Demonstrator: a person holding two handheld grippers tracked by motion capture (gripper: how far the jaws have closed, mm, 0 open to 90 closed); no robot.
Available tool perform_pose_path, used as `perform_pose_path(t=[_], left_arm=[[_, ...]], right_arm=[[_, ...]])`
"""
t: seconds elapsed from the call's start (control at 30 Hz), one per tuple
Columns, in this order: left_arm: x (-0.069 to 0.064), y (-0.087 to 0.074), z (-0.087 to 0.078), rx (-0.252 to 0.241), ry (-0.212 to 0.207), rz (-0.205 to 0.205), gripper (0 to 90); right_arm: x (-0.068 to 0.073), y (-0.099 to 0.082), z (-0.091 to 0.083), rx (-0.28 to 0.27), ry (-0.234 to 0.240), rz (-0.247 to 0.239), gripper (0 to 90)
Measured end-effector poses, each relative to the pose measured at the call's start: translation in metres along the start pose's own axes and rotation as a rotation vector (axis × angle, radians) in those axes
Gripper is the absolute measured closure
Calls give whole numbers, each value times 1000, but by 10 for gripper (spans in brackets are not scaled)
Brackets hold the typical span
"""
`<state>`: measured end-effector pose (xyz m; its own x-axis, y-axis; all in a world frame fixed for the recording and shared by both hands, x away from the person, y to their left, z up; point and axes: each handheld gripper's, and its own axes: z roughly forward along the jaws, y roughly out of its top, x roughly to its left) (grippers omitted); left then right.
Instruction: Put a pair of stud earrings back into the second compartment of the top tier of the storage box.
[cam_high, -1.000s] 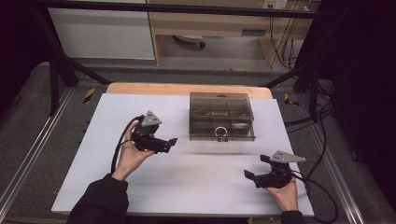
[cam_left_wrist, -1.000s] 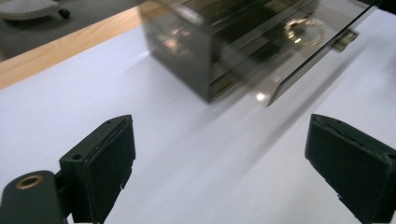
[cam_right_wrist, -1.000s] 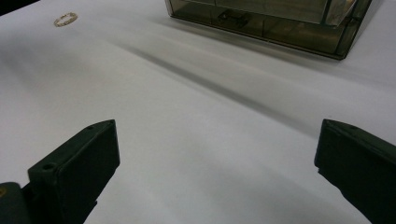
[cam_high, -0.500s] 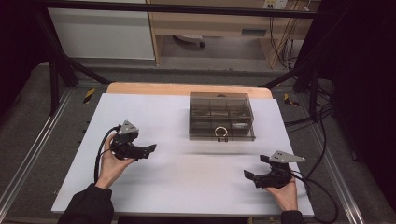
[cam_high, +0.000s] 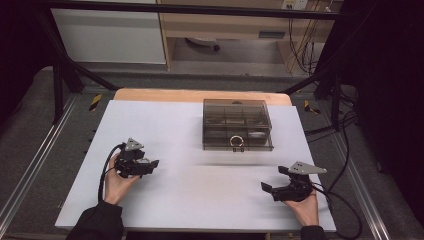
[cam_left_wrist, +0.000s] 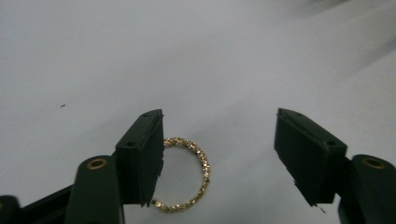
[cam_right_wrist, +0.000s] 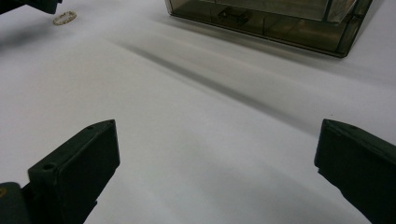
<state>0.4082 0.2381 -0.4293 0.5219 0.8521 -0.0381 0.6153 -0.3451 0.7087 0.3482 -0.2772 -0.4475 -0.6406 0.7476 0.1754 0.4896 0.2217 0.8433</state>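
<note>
White table (cam_high: 200, 200), gold ring (cam_left_wrist: 189, 173) touching open left gripper's (cam_left_wrist: 219, 158) jaw

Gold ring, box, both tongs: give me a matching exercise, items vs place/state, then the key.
Items:
1. gold ring
2. smoky clear box
3. left tongs
4. right tongs

Places/states:
A. open over bare white table, near the right front edge
B. lid closed, at the far middle of the table
C. flat on the table, beside one jaw's inner face
D. open, jaws either side of the ring

Pairs: 1-C, 2-B, 3-D, 4-A
</note>
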Motion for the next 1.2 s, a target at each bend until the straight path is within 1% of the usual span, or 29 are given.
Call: perform_pose_path(t=[0.03,0.13,0.23,0.33,0.37,0.4,0.43,0.47,0.57,0.6,0.63,0.7,0.83,0.9,0.97,1.17,1.2], left_arm=[[0,0,0,0,0,0,359],[2,-3,5,23,5,-9,429],[3,-5,7,47,17,-6,497],[3,-5,8,47,34,-5,566],[3,-5,8,47,34,-5,585],[3,-5,8,49,32,-10,585],[3,-6,9,52,32,-7,626],[2,-6,9,52,33,-7,635],[3,-7,9,47,30,-20,680],[4,-7,10,46,34,-14,701],[4,-8,10,52,31,-22,713],[4,-8,10,50,29,-28,748],[2,-9,10,46,30,-23,799],[1,-9,12,56,41,-10,813],[1,-9,12,51,45,-9,828],[-1,-9,12,55,61,3,849],[-3,-9,12,59,71,10,851]], right_arm=[[0,0,0,0,0,0,5],[0,0,0,1,-1,-1,5],[0,0,0,2,-1,-3,5],[0,0,0,1,1,-5,6],[0,0,0,1,1,-5,6],[0,0,0,0,0,-4,5],[0,0,0,0,0,-4,6],[0,0,0,1,0,-2,5],[0,0,0,0,-1,-2,5],[0,0,0,0,0,-2,6],[0,0,0,-1,0,-3,5],[0,0,-1,-1,0,-2,6],[0,0,-1,-5,-1,-4,5],[0,0,-1,-5,0,-2,5],[0,0,-1,-5,-1,-4,5],[0,1,-1,-7,0,1,6],[0,1,-1,-8,2,2,6]])
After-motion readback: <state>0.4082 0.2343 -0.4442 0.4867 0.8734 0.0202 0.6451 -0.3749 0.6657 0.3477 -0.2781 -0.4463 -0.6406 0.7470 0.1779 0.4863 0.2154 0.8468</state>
